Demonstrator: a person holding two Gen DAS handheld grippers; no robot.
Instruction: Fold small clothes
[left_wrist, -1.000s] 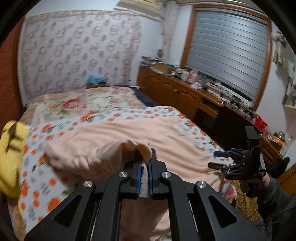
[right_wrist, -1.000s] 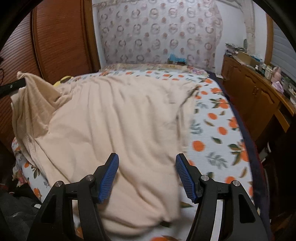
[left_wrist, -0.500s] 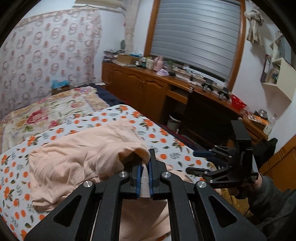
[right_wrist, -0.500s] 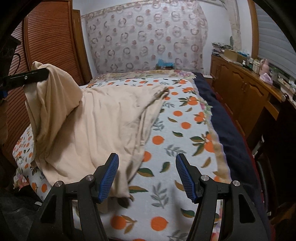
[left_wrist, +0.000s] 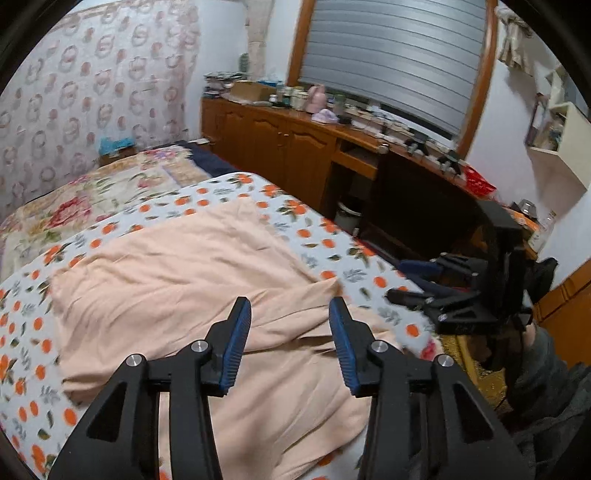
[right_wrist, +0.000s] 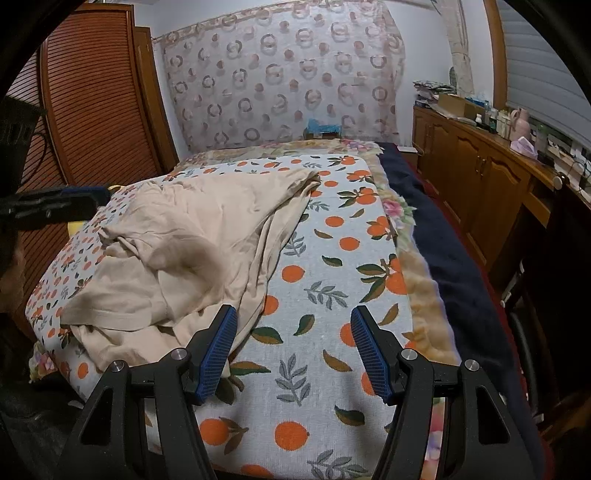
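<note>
A peach-coloured garment (left_wrist: 192, 280) lies rumpled and folded over itself on the orange-print bedspread (left_wrist: 303, 229). My left gripper (left_wrist: 290, 345) hovers over its near part; the jaws are opening, and the cloth lies below them, not pinched. In the right wrist view the same garment (right_wrist: 192, 251) sits left of my right gripper (right_wrist: 293, 350), which is open above bare bedspread (right_wrist: 325, 280) with nothing between its fingers. The left gripper (right_wrist: 55, 205) shows at the left edge there. The right gripper (left_wrist: 436, 284) appears at the bed's right edge in the left wrist view.
A wooden cabinet run (left_wrist: 280, 144) with clutter on top lines the right wall under a shuttered window (left_wrist: 391, 55). A wooden louvred wardrobe (right_wrist: 92, 103) stands left of the bed. A patterned cloth (right_wrist: 280, 74) hangs behind the head end. A sleeve (left_wrist: 546, 380) shows at lower right.
My left gripper let go of the peach cloth and its jaws spread apart; the cloth dropped flat onto the bed. Both grippers swung rightward, so the garment now lies further left in the right wrist view.
</note>
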